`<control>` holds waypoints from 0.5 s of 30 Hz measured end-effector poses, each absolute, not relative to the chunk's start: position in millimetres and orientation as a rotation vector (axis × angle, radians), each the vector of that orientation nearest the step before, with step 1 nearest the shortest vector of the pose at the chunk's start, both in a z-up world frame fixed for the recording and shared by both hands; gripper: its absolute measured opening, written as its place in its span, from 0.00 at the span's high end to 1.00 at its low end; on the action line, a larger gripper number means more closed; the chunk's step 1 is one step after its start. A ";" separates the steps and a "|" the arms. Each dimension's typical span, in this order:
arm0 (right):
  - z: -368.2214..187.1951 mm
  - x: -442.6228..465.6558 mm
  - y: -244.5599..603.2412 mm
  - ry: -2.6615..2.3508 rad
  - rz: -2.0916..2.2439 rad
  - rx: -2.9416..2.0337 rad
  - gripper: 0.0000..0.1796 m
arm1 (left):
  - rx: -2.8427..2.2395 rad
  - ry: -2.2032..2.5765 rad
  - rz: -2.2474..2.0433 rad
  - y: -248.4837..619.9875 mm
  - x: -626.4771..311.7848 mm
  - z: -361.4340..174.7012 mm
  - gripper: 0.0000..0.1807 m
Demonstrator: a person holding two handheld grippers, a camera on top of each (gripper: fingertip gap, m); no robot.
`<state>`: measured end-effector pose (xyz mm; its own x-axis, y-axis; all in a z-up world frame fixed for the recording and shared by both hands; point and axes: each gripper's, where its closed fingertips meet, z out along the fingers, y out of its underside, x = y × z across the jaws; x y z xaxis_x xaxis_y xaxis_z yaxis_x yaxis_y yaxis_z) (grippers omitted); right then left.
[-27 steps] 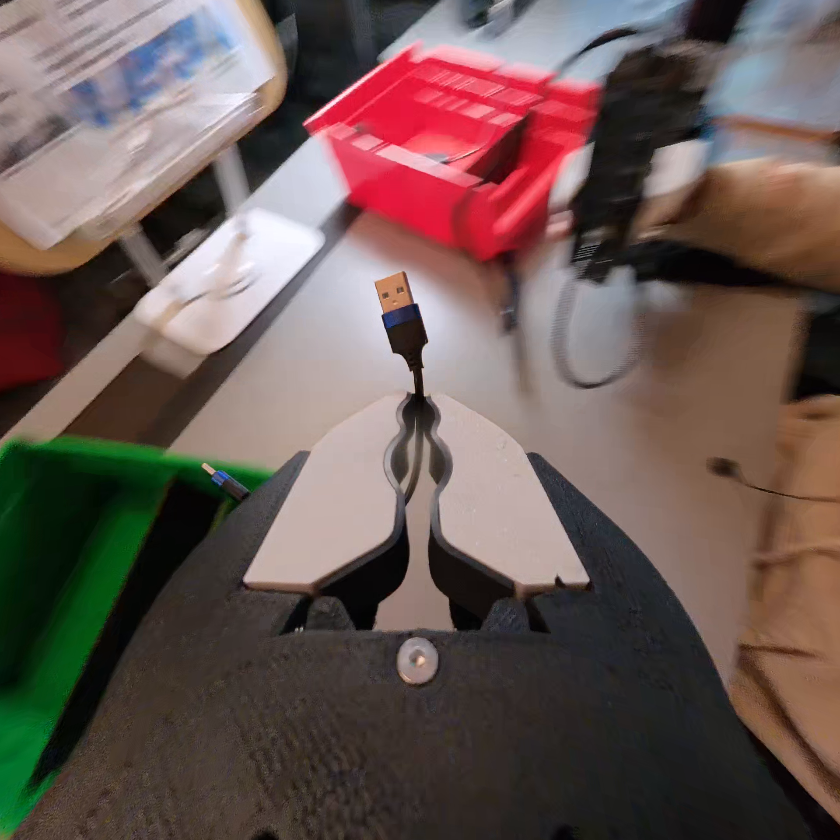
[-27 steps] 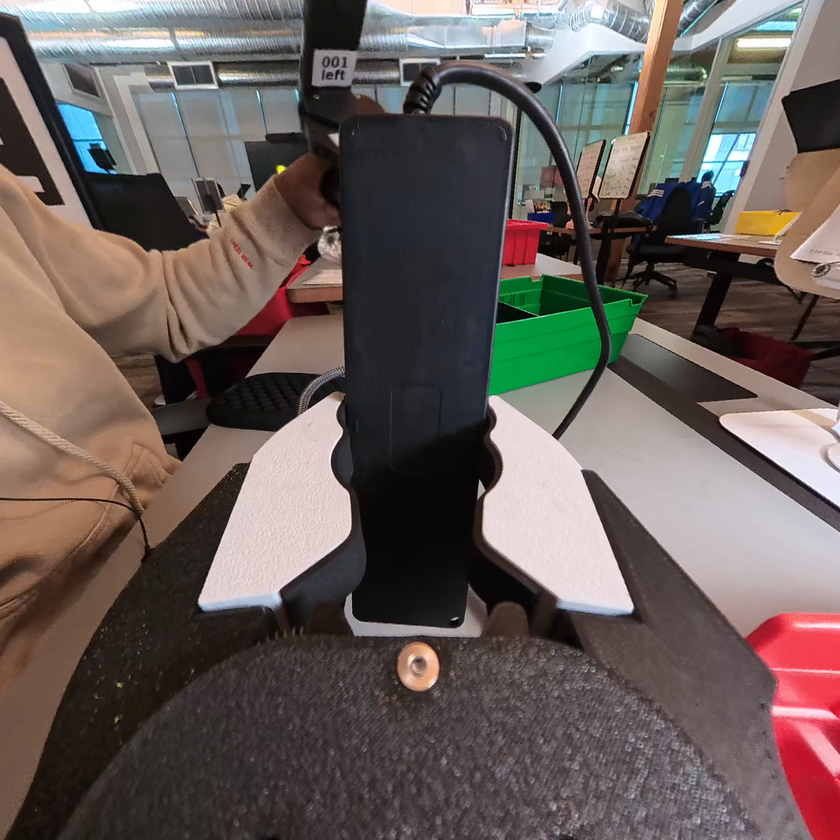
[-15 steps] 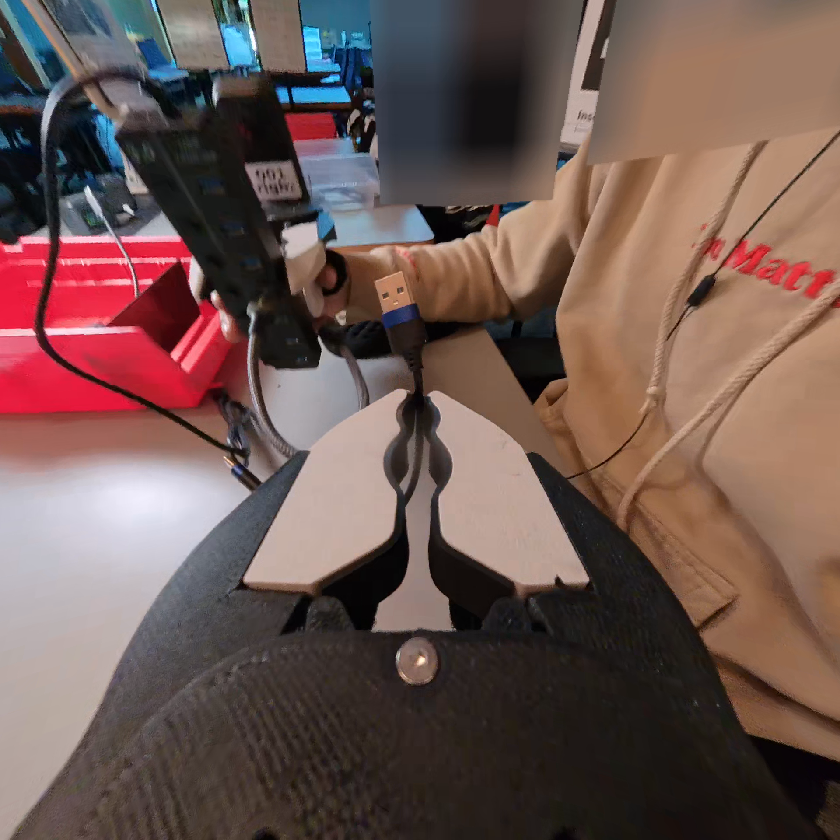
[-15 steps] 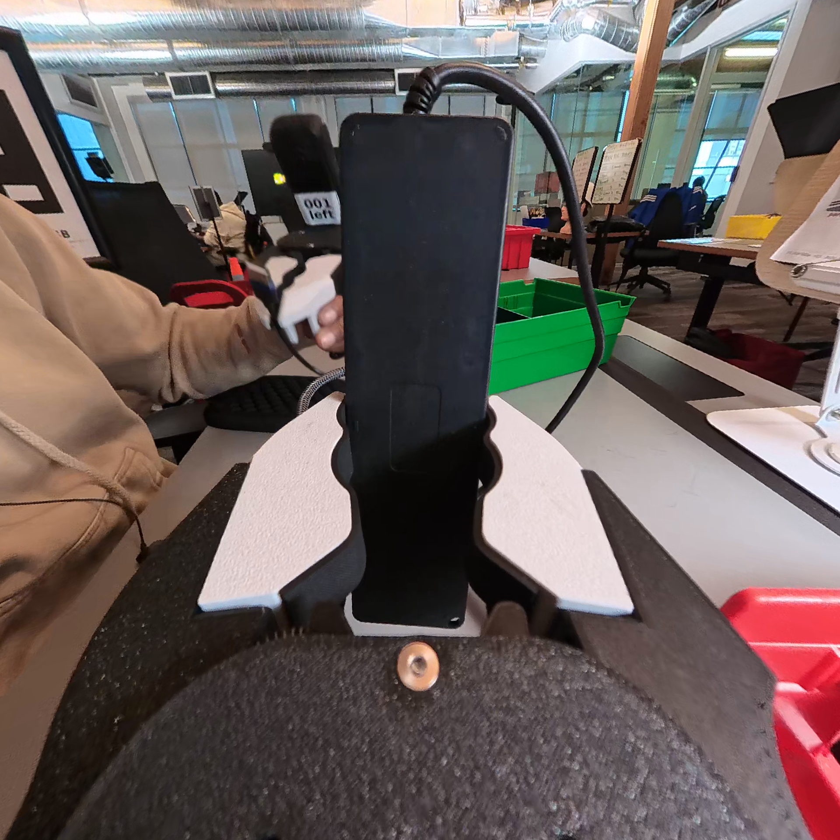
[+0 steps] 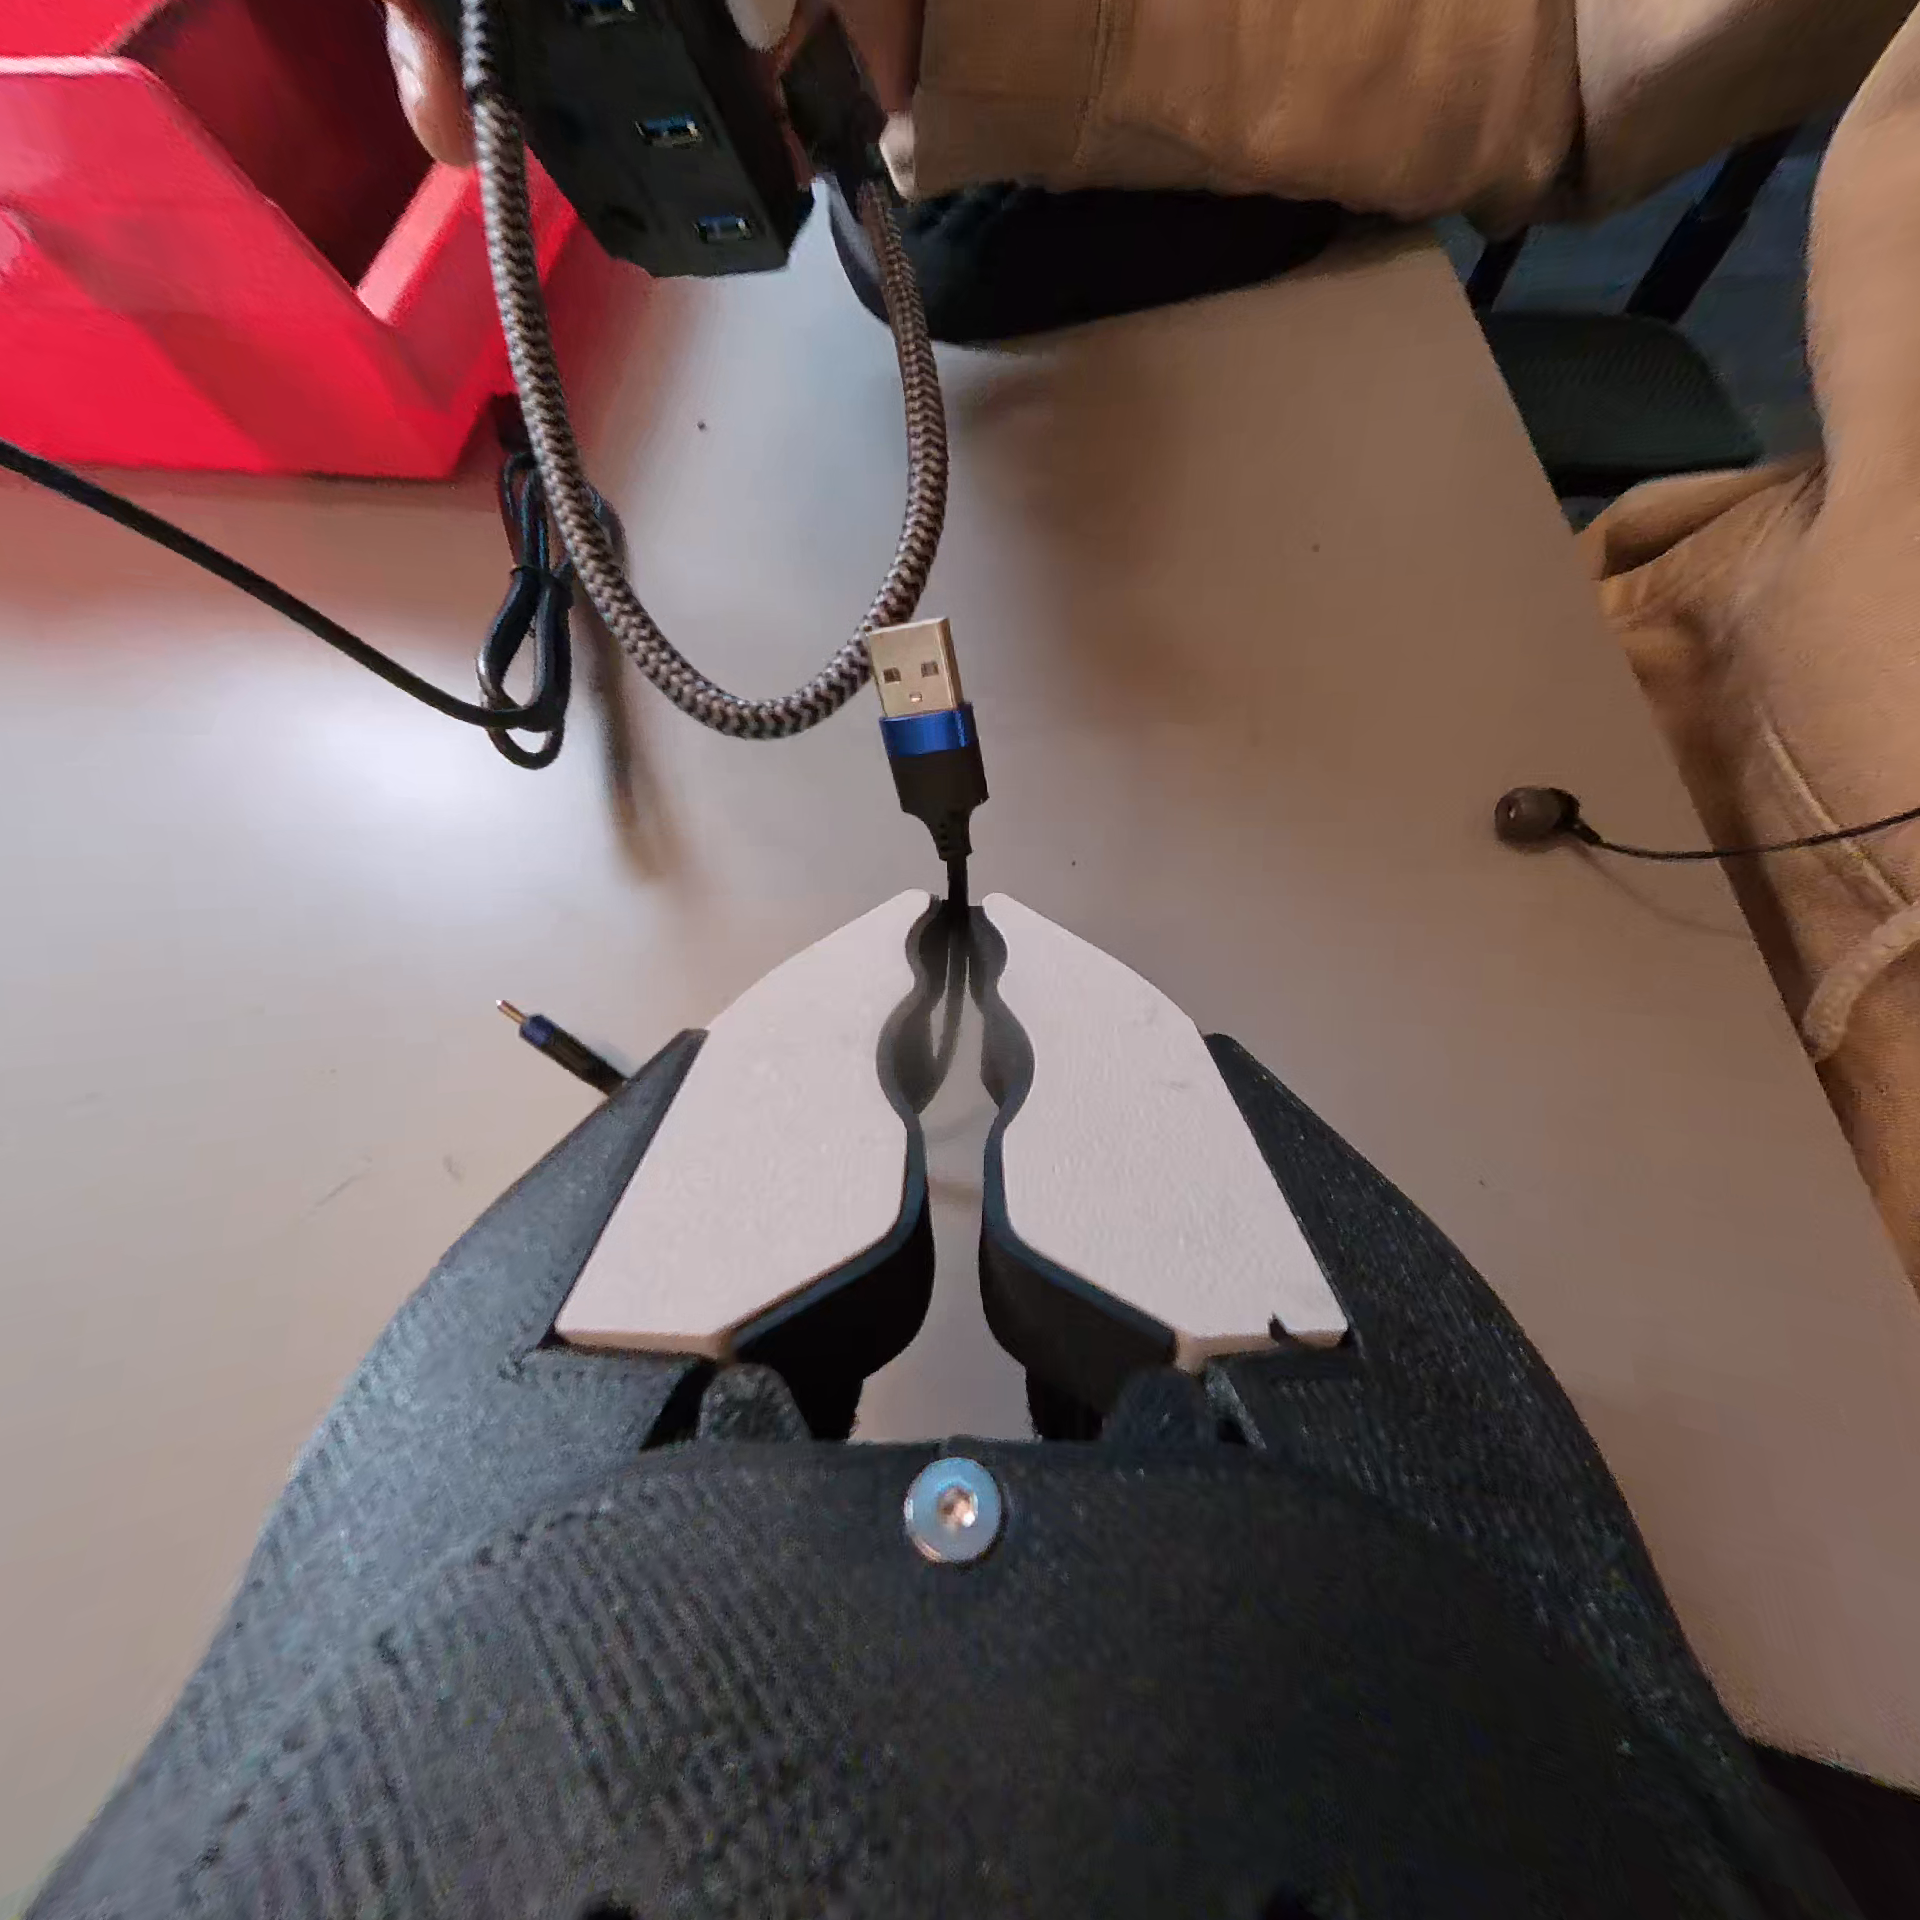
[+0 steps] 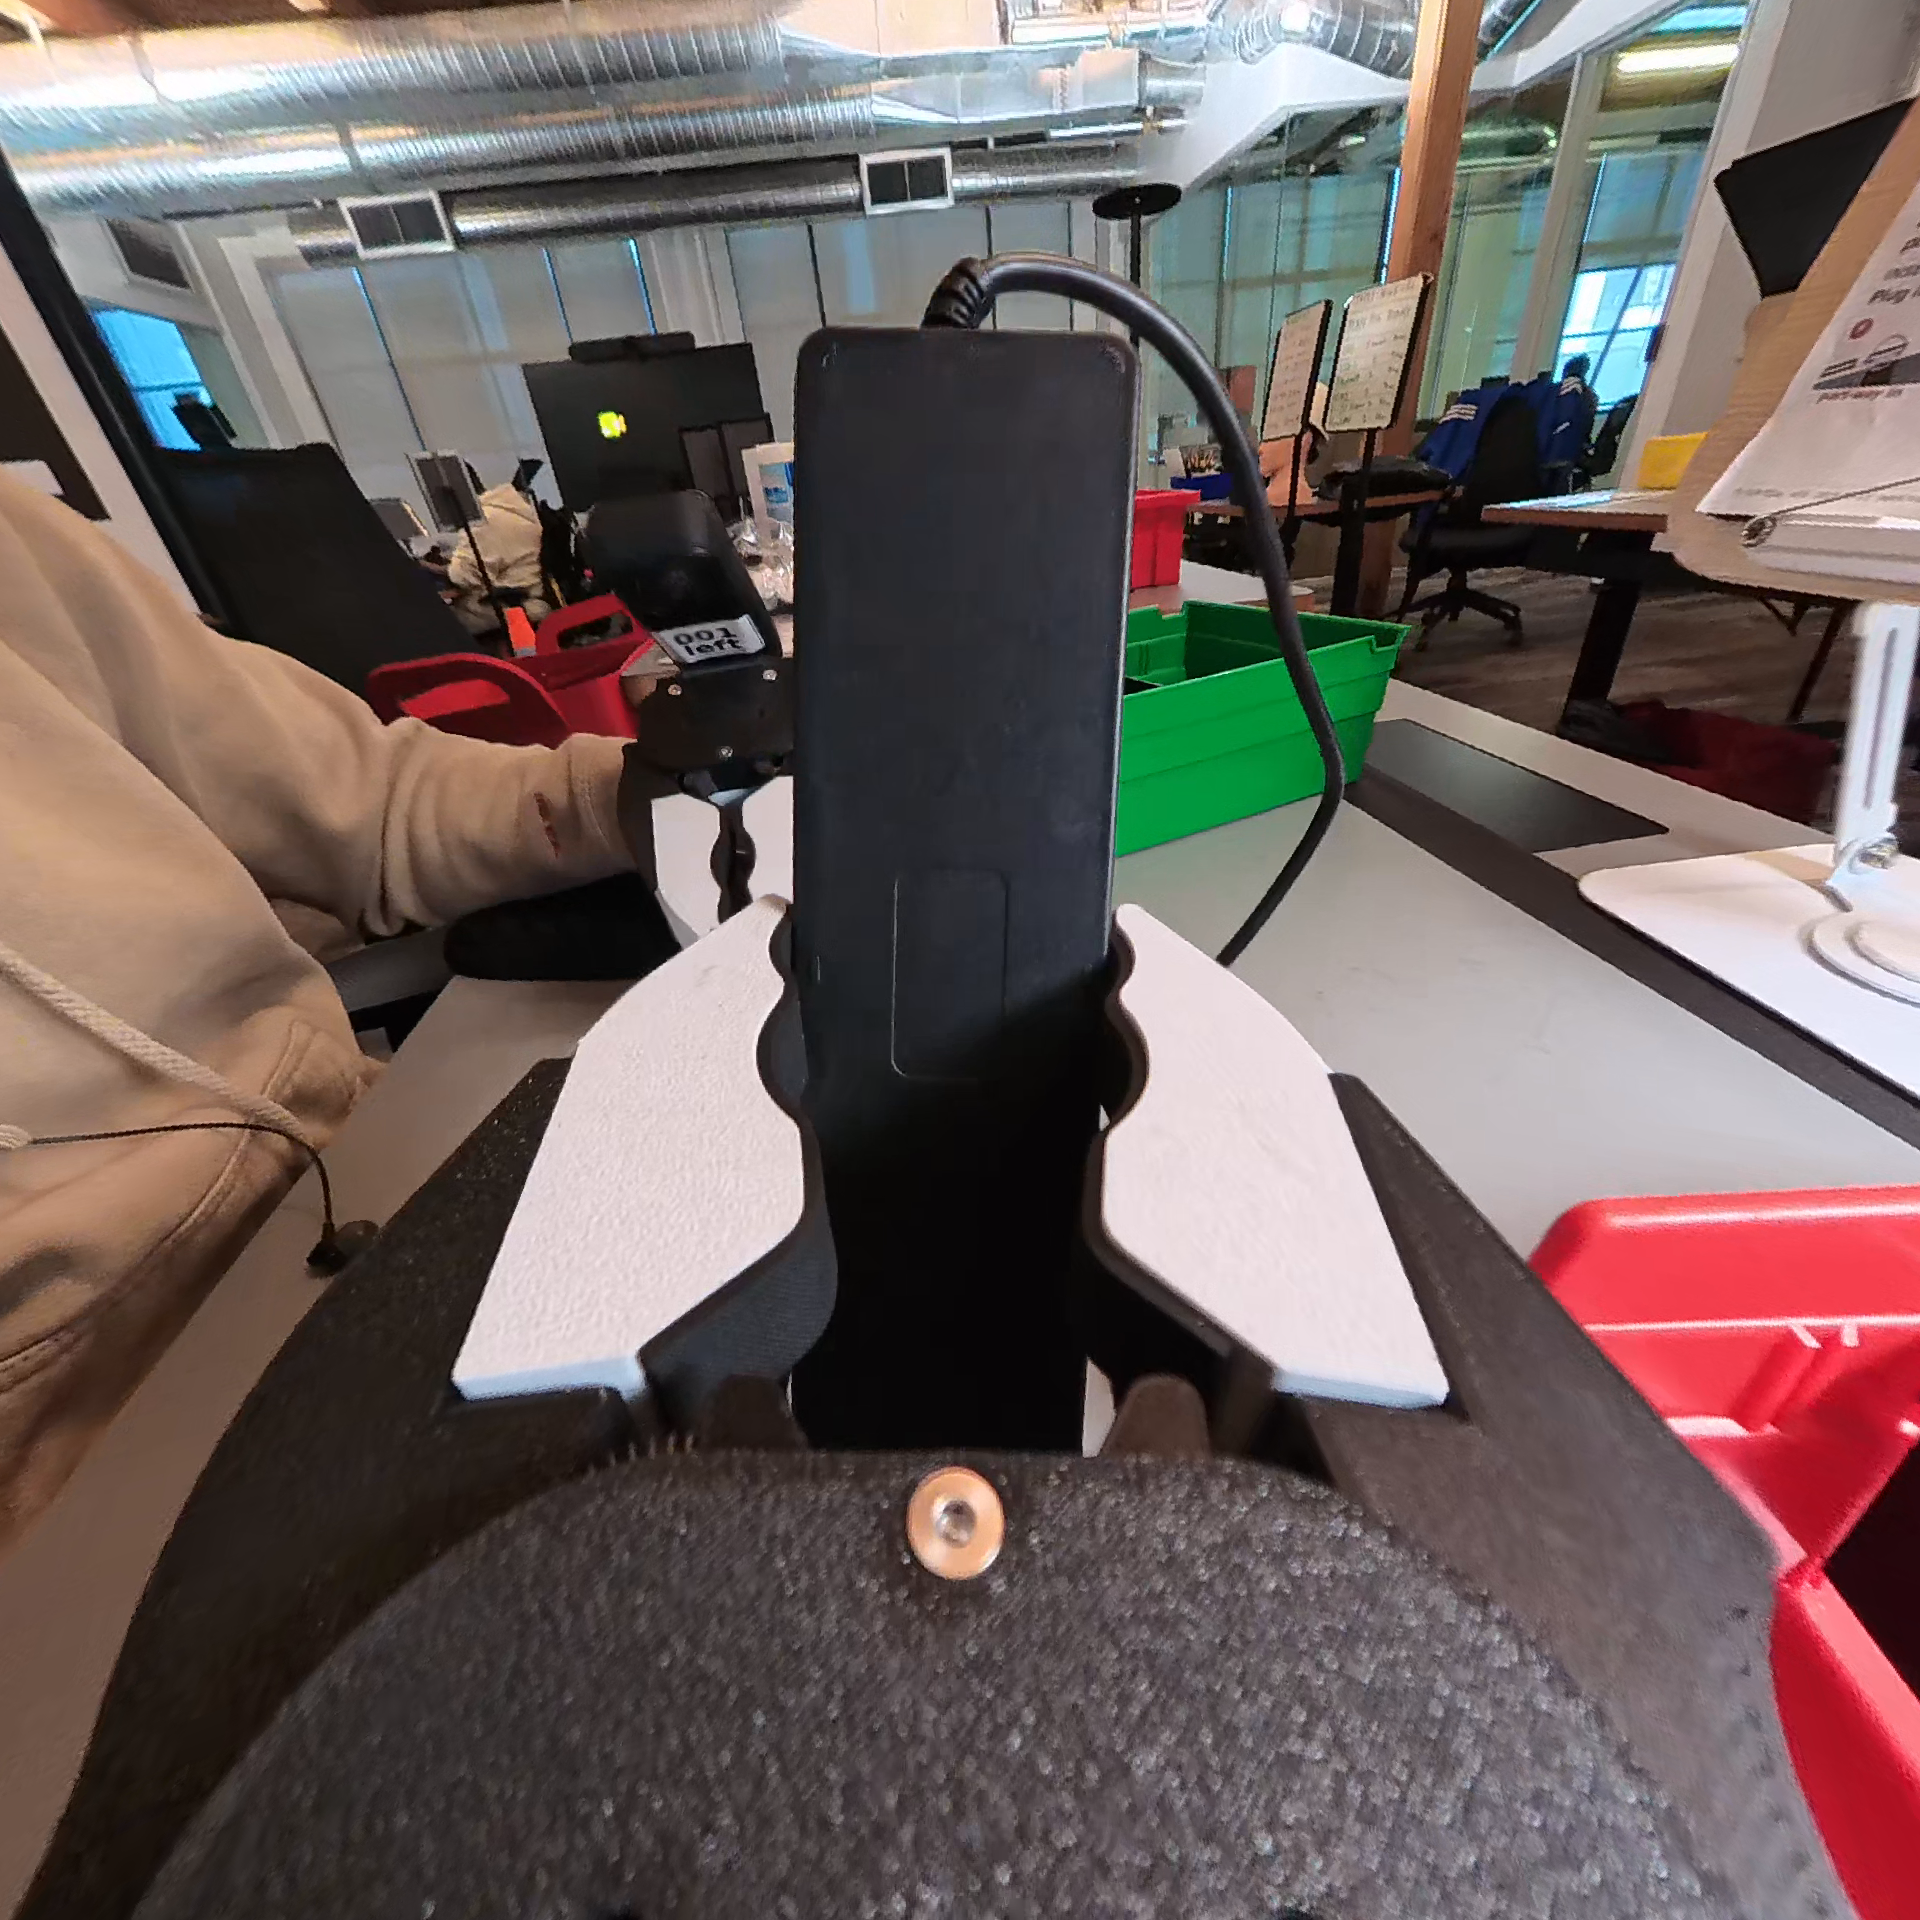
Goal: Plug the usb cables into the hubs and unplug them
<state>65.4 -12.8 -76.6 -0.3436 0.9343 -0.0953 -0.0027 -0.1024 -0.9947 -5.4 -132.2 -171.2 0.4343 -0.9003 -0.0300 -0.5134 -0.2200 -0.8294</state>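
My left gripper (image 5: 958, 902) is shut on the thin black cord of a USB cable, just behind its plug. The USB plug (image 5: 925, 698) has a metal tip and a blue ring and points up and away, toward the black hub (image 5: 665, 135) at the top of the left wrist view. The hub's blue ports face the plug, with a clear gap between them. My right gripper (image 6: 951, 925) is shut on the same hub (image 6: 961, 665), held upright with its plain back to the camera. The left gripper (image 6: 717, 707) shows to the left behind the hub in the right wrist view.
A braided cable (image 5: 914, 416) loops down from the hub. A thin black cable (image 5: 312, 623) lies on the grey table (image 5: 1247, 623). A red bin (image 5: 208, 291) and a green bin (image 6: 1236, 707) stand on it. A small plug (image 5: 540, 1034) and an earbud (image 5: 1536, 818) lie near me. A person's beige sleeve (image 5: 1247, 94) is close.
My left gripper has swung from the table's far side toward the hub, then tilted down, so the plug now sits below the hub's ports. The right gripper has held the hub nearly still.
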 end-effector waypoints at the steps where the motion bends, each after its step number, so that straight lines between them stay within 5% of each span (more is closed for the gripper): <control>1: -75.4 66.9 -11.6 -1.389 1.567 -1.080 0.70 | -1.869 1.166 -0.615 -130.4 -6.8 -168.5 0.98; 15: -25.5 99.5 -26.0 -1.082 2.278 -0.799 0.70 | -2.069 0.958 -0.511 -106.4 -24.4 -197.8 0.98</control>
